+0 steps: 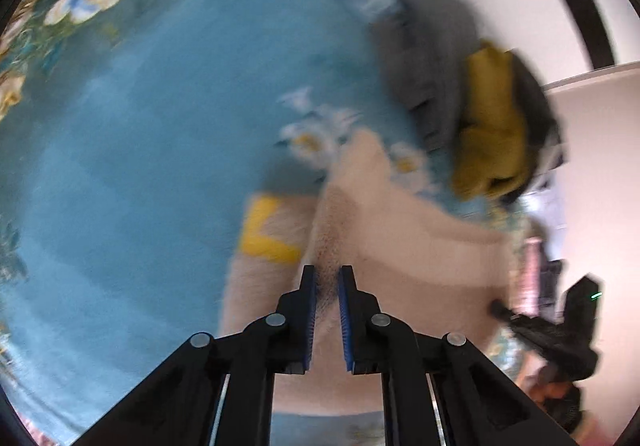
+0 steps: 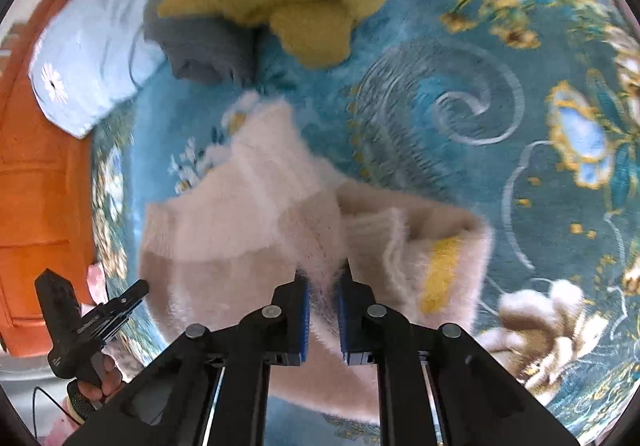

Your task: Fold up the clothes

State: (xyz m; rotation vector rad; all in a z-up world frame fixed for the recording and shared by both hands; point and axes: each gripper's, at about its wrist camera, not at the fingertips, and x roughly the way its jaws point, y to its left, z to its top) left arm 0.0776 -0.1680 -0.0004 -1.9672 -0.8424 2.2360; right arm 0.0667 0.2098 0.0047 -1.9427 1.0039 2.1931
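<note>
Left tool (image 1: pixel 327 278) and right tool (image 2: pixel 323 278) each pinch the pink sweater (image 2: pixel 240 214) (fuzzy, yellow-patched) over the rug (image 2: pixel 460 134).

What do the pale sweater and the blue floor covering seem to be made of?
Sweater: probably a fluffy knit, mohair-like or brushed acrylic; fine hairs stand along its edges and ribbing shows at the hem. Carpet: seemingly a short-pile woven rug, slightly glossy, with swirls carved in relief and gold flower patterns. Motion blur leaves the exact fibres open.

Teal floral carpet (image 2: pixel 460 94) underfoot, orange wooden door (image 2: pixel 36 206) and white wall (image 1: pixel 592 150) beyond.
</note>
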